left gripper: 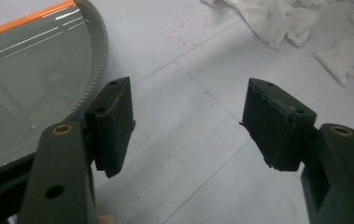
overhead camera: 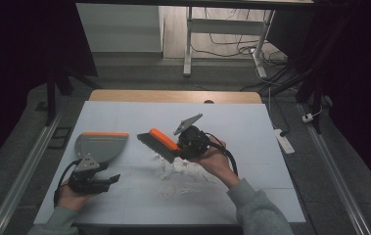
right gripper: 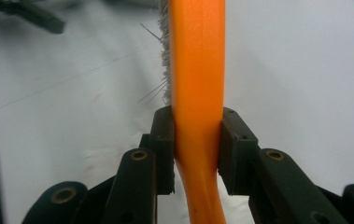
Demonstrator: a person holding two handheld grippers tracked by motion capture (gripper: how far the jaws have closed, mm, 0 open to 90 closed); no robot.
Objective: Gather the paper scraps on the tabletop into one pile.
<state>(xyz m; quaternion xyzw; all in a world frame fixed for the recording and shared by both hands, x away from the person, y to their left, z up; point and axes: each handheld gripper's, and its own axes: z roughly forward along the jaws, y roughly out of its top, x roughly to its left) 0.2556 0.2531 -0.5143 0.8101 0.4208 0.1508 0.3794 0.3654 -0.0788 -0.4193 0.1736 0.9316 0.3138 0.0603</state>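
Note:
A hand brush (overhead camera: 158, 143) with an orange back and dark bristles is held over the white table, its handle (right gripper: 198, 93) clamped between the jaws of my right gripper (overhead camera: 189, 139), which is shut on it. Torn white paper scraps (overhead camera: 178, 172) lie just below the brush, and in the left gripper view the scraps (left gripper: 277, 18) sit at the top right. A grey dustpan (overhead camera: 100, 146) with an orange front lip rests at the left; its curved rim (left gripper: 95, 60) runs beside my left gripper (overhead camera: 105, 180). That gripper is open, with nothing between its pads (left gripper: 118, 121).
The white tabletop (overhead camera: 251, 132) has bare room at its right and far side. Beyond its wooden far edge (overhead camera: 173, 95) stand a desk frame (overhead camera: 189, 44) and floor cables. A power strip (overhead camera: 283, 139) lies on the floor at the right.

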